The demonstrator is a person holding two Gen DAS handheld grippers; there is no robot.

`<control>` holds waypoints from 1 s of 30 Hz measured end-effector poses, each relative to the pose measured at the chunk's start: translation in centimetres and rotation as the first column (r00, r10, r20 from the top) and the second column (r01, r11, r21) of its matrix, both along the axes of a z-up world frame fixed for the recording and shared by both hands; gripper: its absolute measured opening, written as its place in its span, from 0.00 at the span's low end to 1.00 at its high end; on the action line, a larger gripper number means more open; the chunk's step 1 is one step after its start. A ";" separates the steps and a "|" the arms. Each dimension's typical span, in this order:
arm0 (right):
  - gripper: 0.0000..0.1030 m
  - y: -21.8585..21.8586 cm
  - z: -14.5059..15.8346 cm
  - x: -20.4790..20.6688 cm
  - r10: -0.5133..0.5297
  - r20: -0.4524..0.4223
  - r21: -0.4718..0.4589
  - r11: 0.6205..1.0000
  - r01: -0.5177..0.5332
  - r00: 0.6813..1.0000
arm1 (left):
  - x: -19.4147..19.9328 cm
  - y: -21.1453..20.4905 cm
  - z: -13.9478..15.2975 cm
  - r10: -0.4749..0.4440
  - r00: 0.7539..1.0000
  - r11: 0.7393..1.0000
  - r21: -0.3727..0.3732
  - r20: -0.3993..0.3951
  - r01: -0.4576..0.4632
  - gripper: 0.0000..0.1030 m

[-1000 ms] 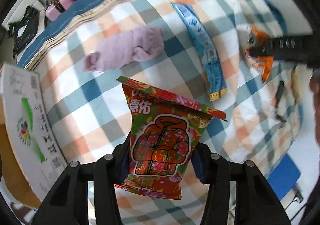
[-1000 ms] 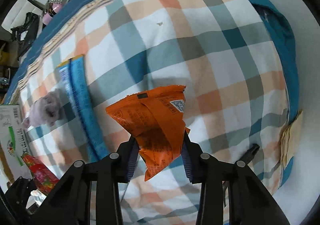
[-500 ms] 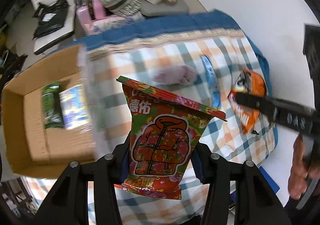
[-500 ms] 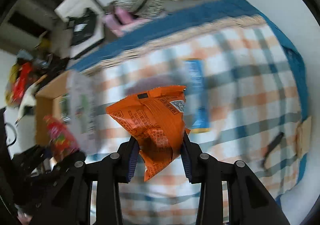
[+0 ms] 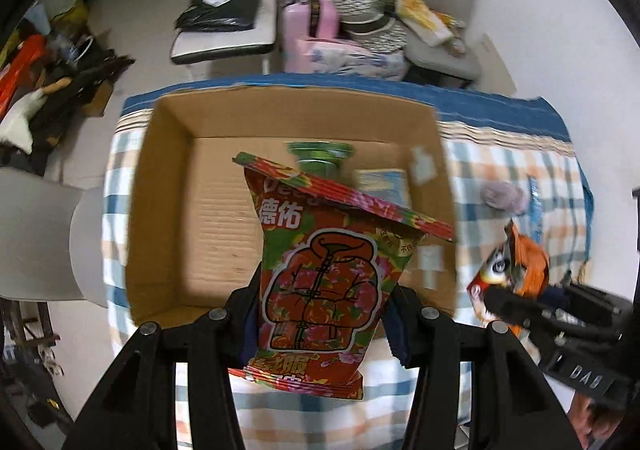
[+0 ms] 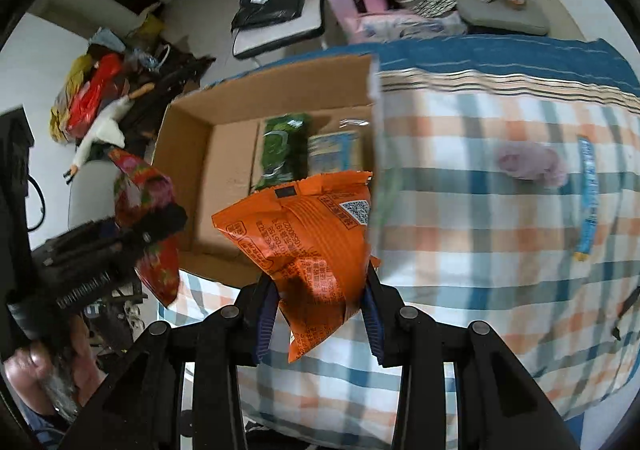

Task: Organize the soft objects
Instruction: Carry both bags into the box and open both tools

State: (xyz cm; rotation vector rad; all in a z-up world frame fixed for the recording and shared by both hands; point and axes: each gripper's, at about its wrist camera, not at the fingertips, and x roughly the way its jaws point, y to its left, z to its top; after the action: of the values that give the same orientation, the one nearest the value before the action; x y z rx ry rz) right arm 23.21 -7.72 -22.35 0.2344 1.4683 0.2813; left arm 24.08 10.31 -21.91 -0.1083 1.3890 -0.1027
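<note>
Left wrist view: left tongs (image 5: pixel 320 314) clamped tight on a red pouch (image 5: pixel 324 270), floral print with a jacket drawing, held upright right above the near wall of the box (image 5: pixel 160 218). Box wide open, cardboard, sitting on the checked cloth (image 5: pixel 512 170) of the desk. Inside the box, toward its far right: a green pack (image 5: pixel 320 158) and a blue pack (image 5: pixel 380 180), both a bit blurry. Right of the box, out on the cloth: a lilac soft lump (image 5: pixel 502 196) and a thin blue sachet (image 5: pixel 536 206) just beside it. Further right of the box and lower, right tongs (image 5: pixel 516 302) pinching an orange bag (image 5: pixel 520 266).

Right wrist view: right tongs (image 6: pixel 318 310) squeezed shut on the orange bag (image 6: pixel 308 246), crumpled, QR code showing, hanging over the near right corner of the box (image 6: pixel 216 170). Green pack (image 6: pixel 284 150) and blue pack (image 6: pixel 334 154) lying side by side against the box's right wall. Left of the box, left tongs (image 6: pixel 160 226) gripping the red pouch (image 6: pixel 148 226), motion-blurred. Right of the box on the cloth (image 6: pixel 480 250): lilac lump (image 6: pixel 528 164), then the blue sachet (image 6: pixel 588 190) further right, stretched lengthwise. Beyond the box, chairs on the floor piled with bags and clothes.
</note>
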 end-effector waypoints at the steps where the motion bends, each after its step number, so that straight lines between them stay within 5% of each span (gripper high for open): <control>1: 0.39 1.2 -0.5 0.2 -0.001 -0.006 -0.010 1.000 0.001 1.000 | 0.6 1.2 -0.5 0.009 1.000 1.000 0.000 -0.008 -0.009 0.46; 9: 0.39 5.8 -4.9 2.0 -0.022 -0.087 -0.061 0.998 0.016 0.996 | 5.7 5.5 -5.1 0.036 0.997 0.999 0.024 -0.068 -0.035 0.46; 21: 0.40 7.1 -10.6 3.7 -0.041 -0.190 -0.146 0.989 0.013 0.981 | 12.2 5.5 -12.1 -0.016 0.984 0.998 0.053 -0.180 0.026 0.46; 30: 0.45 7.0 -11.8 4.4 -0.056 -0.225 -0.155 0.988 0.021 0.973 | 13.5 5.5 -13.3 -0.001 0.973 0.999 0.052 -0.233 0.013 0.47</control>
State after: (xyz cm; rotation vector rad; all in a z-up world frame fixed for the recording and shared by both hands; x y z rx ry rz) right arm 27.64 -0.74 -34.16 0.1766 1.7037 0.1117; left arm 37.61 15.77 -35.20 -0.0730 1.6256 -0.0600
